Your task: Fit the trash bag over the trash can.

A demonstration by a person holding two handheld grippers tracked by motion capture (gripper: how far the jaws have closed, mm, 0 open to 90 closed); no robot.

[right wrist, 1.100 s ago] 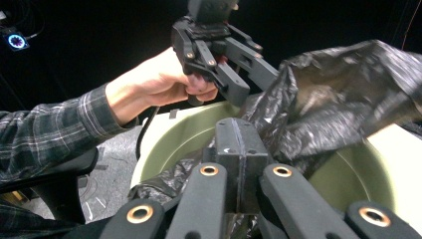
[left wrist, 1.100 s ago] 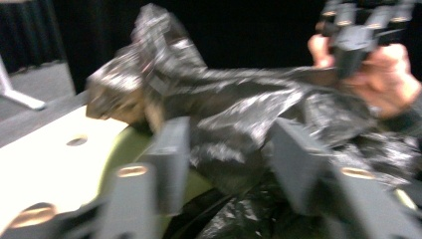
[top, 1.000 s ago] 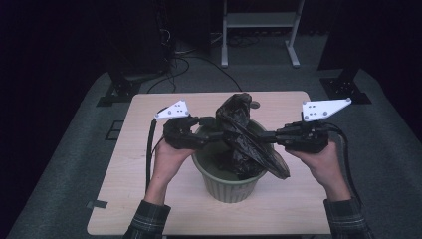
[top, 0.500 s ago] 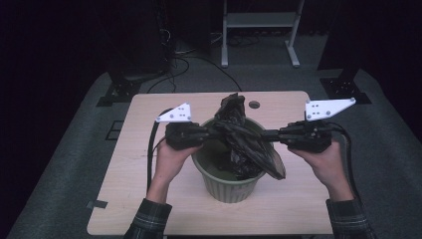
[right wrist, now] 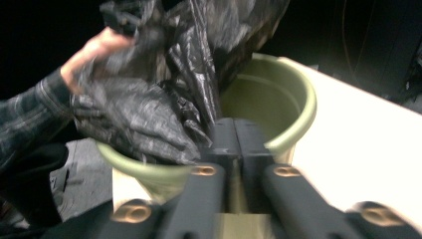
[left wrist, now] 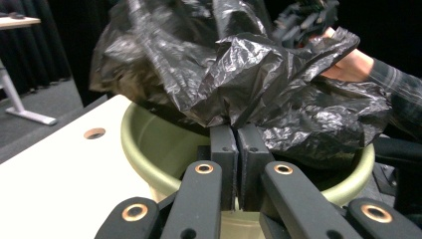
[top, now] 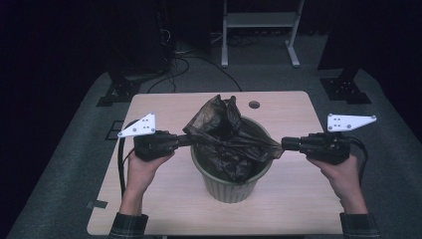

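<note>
A black plastic bag (top: 230,137) is being stretched over a green bin (top: 231,177) on the desk (top: 293,194).

The bag is hanging crumpled across the bin's mouth, partly sagging inside and partly bunching above the rim; the left hand-held gripper (top: 185,141) is pinching the bag's left edge with its jaws pressed together; the right hand-held gripper (top: 278,144) is clamping the opposite edge, its jaws having just been opening slightly with plastic between them; no writing is showing on bag or bin.

the bin (top: 231,181) stands mid-table (top: 164,209); the bag (top: 226,134) lies over its mouth, left gripper (top: 186,141) at its left, right gripper (top: 284,144) at its right.
</note>
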